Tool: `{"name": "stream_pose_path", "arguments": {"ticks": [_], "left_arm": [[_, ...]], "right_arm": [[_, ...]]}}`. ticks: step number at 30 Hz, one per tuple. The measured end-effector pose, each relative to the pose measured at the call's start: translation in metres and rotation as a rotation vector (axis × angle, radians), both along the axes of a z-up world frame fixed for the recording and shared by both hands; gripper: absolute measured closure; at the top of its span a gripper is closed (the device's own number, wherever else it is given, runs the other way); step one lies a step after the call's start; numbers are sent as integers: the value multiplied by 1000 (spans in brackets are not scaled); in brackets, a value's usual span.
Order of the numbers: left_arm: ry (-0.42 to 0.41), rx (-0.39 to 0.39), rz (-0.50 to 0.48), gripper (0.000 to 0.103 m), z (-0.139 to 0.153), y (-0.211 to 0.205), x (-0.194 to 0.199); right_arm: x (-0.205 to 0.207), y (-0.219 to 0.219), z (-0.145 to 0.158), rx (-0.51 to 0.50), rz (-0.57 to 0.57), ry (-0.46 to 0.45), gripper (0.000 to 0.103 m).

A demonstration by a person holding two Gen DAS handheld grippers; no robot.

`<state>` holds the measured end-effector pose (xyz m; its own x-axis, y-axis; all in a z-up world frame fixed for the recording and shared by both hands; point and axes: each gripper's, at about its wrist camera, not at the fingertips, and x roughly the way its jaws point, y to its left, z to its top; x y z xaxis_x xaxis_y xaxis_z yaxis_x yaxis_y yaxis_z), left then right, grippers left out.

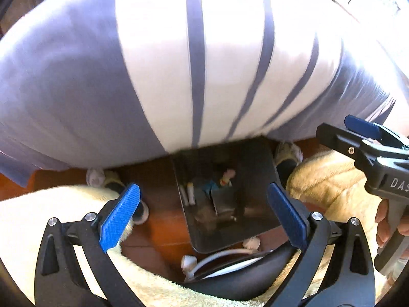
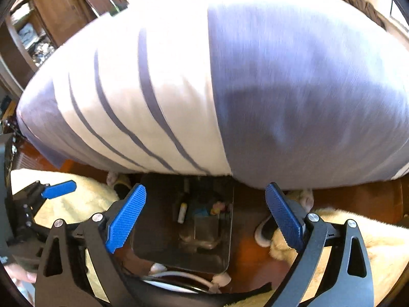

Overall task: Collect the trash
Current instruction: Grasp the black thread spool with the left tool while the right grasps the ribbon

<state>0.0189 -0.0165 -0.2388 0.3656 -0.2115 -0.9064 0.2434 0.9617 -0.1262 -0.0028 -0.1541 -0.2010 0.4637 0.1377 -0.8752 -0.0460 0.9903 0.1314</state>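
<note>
The trash bin (image 1: 230, 192), a dark open box, is standing on the reddish wood floor (image 1: 158, 230), just under the lower edge of a big striped cushion (image 1: 179, 64). Small scraps are lying inside it: a pale tube (image 1: 190, 193), a teal piece (image 1: 211, 186) and a pink-yellow wrapper (image 1: 226, 177), all near the bin's 12 o'clock wall. In the right view the bin (image 2: 158, 230) is sitting between the two blue pads, the tube (image 2: 182, 212) at its middle.

The left gripper (image 1: 204, 217) is hanging over the bin with its fingers spread wide and nothing between them. The right gripper (image 2: 204, 222) is likewise released, pads well apart, empty; in the left view it (image 1: 358, 138) is showing at 3 o'clock with a hand (image 1: 391, 225) on its grip.

The cushion (image 2: 230, 89), white with blue-grey bands, is filling the upper half of both views, blurred. Cream fleece-clad legs (image 1: 51, 217) are flanking the bin at 9 and 3 o'clock, with slippered feet (image 1: 288, 158) at 1 o'clock and 10 o'clock. A white cable (image 1: 219, 254) is lying at 6 o'clock, touching the bin's near edge. A wooden cabinet (image 2: 66, 5) is showing at 10 o'clock in the right view.
</note>
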Motion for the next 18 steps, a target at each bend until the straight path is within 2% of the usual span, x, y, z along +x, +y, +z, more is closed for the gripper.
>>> {"name": "stream_pose_path", "arguments": {"ticks": [4, 9, 13, 18], "left_arm": [[-99, -13, 9, 8, 43, 3, -1], [-192, -19, 17, 8, 83, 9, 4], [-250, -18, 49, 8, 107, 19, 20], [-291, 8, 88, 8, 121, 29, 45]], "right_arm": [[-2, -10, 36, 7, -23, -93, 8], [0, -28, 78, -11, -61, -201, 8], [15, -39, 100, -52, -89, -249, 8], [37, -48, 118, -77, -105, -282, 8]]}}
